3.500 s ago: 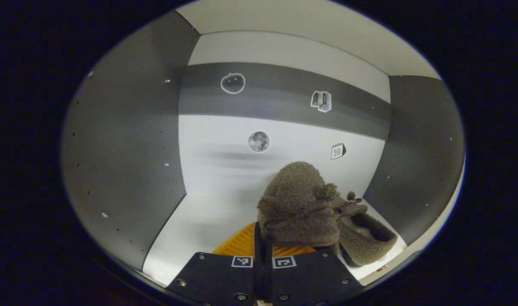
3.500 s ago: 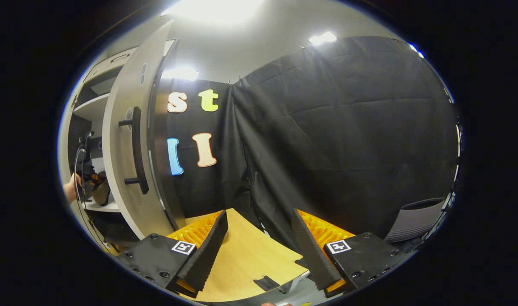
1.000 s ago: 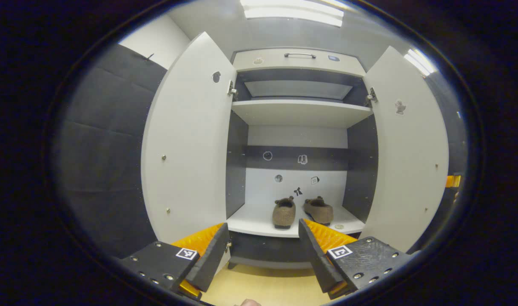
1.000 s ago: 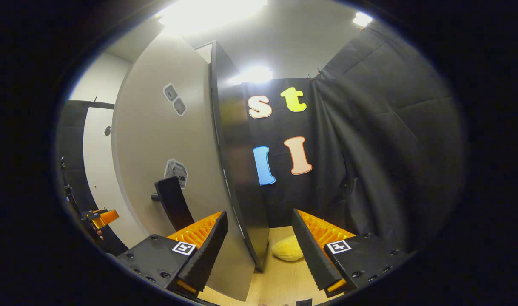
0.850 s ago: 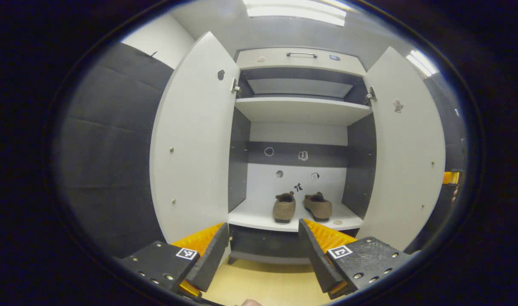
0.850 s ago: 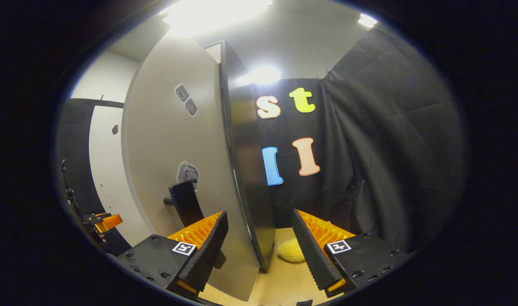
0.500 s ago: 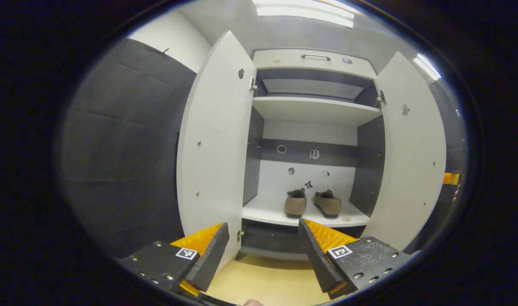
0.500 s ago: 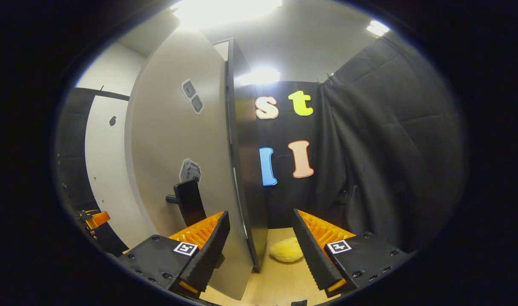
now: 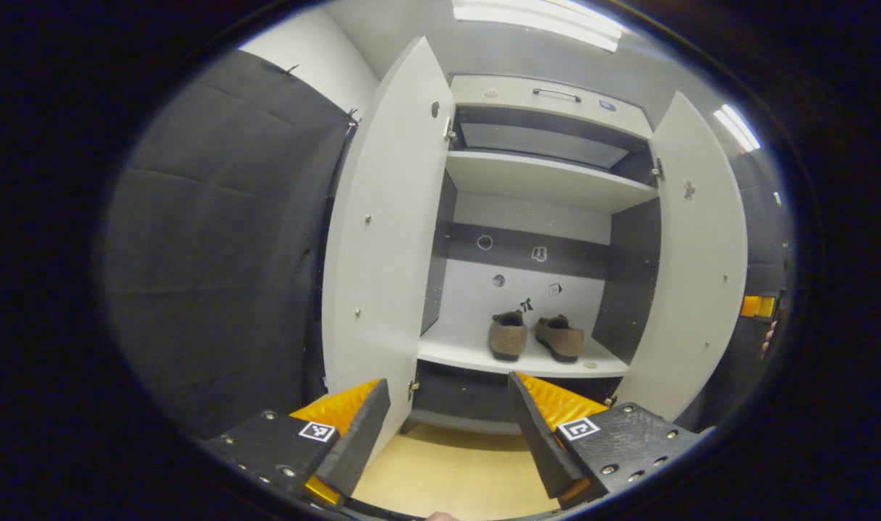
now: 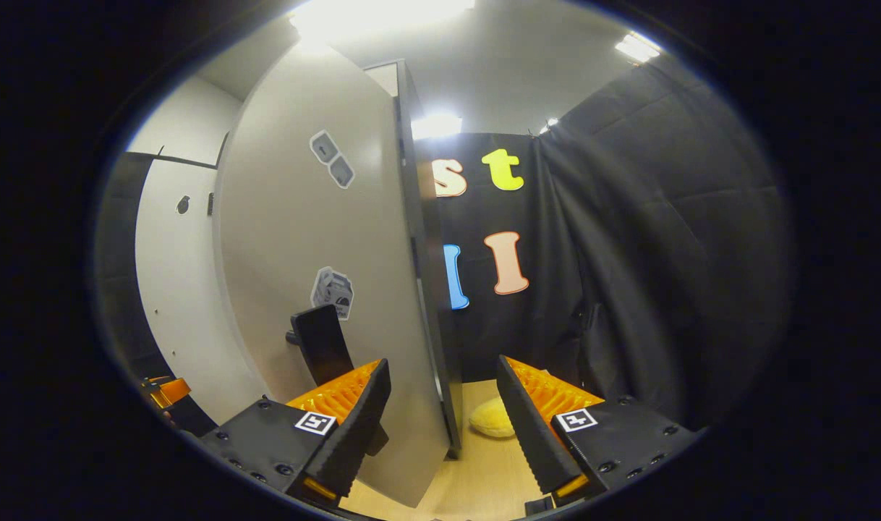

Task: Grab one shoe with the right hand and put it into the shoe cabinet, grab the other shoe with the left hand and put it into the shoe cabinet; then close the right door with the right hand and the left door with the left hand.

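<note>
Both shoes [image 9: 536,337] sit side by side on the cabinet shelf [image 9: 477,352]. My left tool [image 9: 446,427] gapes wide and empty. My right tool [image 10: 440,416] is wide too, straddling the right door's [image 10: 317,239] edge.

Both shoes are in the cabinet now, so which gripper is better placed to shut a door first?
Probably the right gripper. It is open, close against the outer face of the right door, beside the door handle. The left gripper is open too, but farther back, facing the shoes.
</note>
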Motion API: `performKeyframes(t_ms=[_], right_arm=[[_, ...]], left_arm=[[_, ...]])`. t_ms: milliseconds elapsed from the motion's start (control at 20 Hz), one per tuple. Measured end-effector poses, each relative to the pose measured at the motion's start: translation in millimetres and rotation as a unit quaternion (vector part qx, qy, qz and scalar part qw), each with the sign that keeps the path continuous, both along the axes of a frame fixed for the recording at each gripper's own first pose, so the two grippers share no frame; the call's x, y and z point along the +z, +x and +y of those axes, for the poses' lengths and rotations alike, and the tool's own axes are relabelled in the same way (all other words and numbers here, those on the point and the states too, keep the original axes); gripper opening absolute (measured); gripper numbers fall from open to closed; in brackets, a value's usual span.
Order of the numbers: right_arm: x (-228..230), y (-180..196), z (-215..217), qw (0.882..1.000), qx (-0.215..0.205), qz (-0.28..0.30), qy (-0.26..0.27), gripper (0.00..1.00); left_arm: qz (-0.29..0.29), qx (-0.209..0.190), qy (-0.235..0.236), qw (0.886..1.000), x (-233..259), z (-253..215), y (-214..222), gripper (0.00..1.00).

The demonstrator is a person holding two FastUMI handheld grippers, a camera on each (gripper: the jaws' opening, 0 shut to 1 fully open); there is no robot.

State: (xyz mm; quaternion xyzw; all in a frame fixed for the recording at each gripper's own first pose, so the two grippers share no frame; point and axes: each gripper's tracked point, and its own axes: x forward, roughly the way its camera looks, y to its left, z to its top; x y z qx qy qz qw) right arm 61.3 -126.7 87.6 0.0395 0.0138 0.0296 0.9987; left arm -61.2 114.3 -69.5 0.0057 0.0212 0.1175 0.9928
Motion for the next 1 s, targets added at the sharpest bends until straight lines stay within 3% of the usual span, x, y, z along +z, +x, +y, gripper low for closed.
performKeyframes(t_ms=[100,250,300,400,600,650,700,850,1000], right_arm=[[0,3,14,1.000,-0.005,-0.006,0.004,0.95],[-4,7,36,1.000,-0.001,-0.008,0.019,0.95],[-4,9,43,1.000,0.001,-0.009,0.023,0.95],[-5,14,58,1.000,0.007,-0.010,0.024,0.95],[-7,30,97,0.999,0.026,-0.013,0.018,0.95],[-9,33,106,0.999,0.031,-0.009,0.016,0.95],[-12,36,117,0.999,0.039,-0.006,0.014,0.96],[-15,40,125,1.000,0.030,-0.004,-0.003,0.92],[-19,38,125,1.000,0.025,-0.003,-0.002,0.96]], left_arm=[[0.003,-0.009,0.005,1.000,0,6,0,1.00],[-0.001,-0.025,-0.003,1.000,-4,16,-6,0.88],[-0.007,-0.026,-0.005,1.000,-3,20,-8,1.00],[-0.004,-0.025,-0.006,1.000,-7,29,-11,0.95],[-0.012,-0.012,-0.005,1.000,-3,53,-19,0.94],[-0.014,-0.006,-0.004,1.000,-2,60,-22,0.88],[-0.018,0.002,-0.002,1.000,0,68,-26,1.00],[-0.024,0.022,-0.006,0.999,1,91,-33,1.00],[-0.038,0.041,-0.005,0.998,11,120,-40,1.00]])
